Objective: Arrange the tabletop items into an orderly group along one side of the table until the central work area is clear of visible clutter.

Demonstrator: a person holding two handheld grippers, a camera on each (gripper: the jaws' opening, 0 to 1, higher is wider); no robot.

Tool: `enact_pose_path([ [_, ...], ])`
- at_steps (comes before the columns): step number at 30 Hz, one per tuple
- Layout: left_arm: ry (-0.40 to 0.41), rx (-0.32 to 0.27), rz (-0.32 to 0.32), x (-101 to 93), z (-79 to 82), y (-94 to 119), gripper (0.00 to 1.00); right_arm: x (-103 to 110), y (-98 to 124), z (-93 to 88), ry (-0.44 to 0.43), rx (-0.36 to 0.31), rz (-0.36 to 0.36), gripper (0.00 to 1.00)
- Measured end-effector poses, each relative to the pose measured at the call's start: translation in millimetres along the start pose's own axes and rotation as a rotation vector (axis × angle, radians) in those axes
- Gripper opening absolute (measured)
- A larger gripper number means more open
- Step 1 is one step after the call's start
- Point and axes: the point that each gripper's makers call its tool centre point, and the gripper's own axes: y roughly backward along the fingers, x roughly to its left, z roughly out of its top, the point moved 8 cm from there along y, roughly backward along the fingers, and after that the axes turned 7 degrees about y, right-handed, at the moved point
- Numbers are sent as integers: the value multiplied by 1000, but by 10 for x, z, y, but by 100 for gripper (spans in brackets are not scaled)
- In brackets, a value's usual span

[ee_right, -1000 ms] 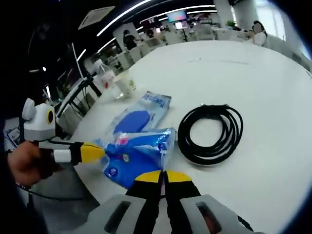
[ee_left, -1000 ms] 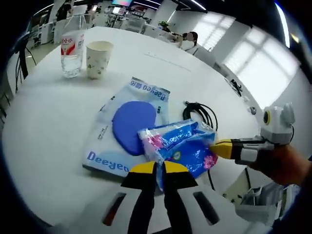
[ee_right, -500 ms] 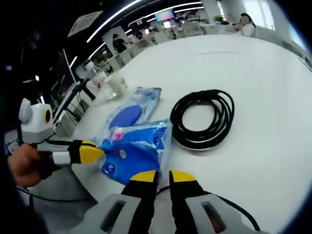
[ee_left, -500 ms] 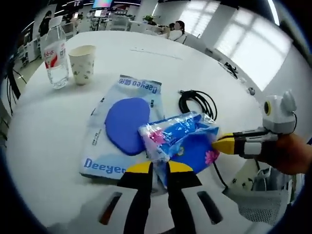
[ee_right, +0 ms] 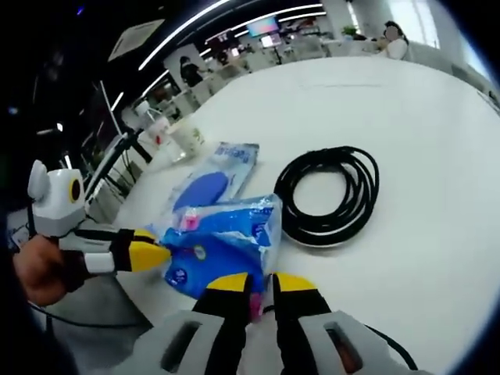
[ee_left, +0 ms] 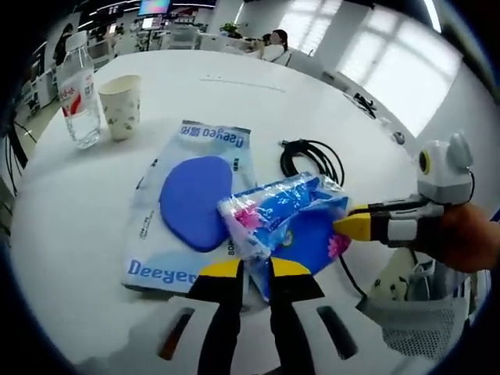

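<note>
A big round white table (ee_left: 86, 203) holds everything. In the left gripper view, the left gripper (ee_left: 251, 269) rises from 6 o'clock with its yellow tips pinched tight on one end of a crinkly blue packet (ee_left: 293, 223) with pink flowers. The right gripper (ee_left: 344, 226) comes in from 3 o'clock, held by a hand (ee_left: 457, 238), and its yellow tip touches the other end of that packet. In the right gripper view, the right gripper (ee_right: 259, 283) has its tips close together on the blue packet (ee_right: 223, 246), and the left gripper (ee_right: 160, 255) reaches in from 9 o'clock.

The packet sits partly on top of a flat clear bag (ee_left: 187, 199) with a blue round pad inside and blue letters on it. Just beside the packet, toward 1 o'clock, lies a coil of black cable (ee_left: 312, 160). At 10 o'clock, well apart from the bag, a water bottle (ee_left: 76, 94) with a red label stands upright next to a paper cup (ee_left: 119, 105).

Behind the table is a large office room with bright windows (ee_left: 375, 55), long ceiling lights (ee_right: 195, 19), screens and a seated person (ee_left: 273, 45) far away.
</note>
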Motion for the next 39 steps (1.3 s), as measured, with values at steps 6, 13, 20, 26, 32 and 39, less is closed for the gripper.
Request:
enact_pose_path([
  [6, 12, -15, 10, 20, 50, 61, 1, -9, 27, 6, -14, -15, 7, 0],
  [13, 30, -36, -3, -14, 81, 147, 0, 13, 74, -3, -26, -33, 5, 0],
  [20, 13, -37, -13, -19, 75, 171, 0, 59, 193, -87, -48, -52, 0, 0],
  [26, 23, -53, -27, -60, 100, 189, 0, 35, 232, -93, -65, -75, -15, 0],
  [32, 10, -58, -62, -190, 152, 194, 0, 33, 323, -136, -87, -95, -30, 0],
  [39, -51, -54, -77, -275, 187, 134, 0, -45, 376, -150, -108, -110, -49, 0],
])
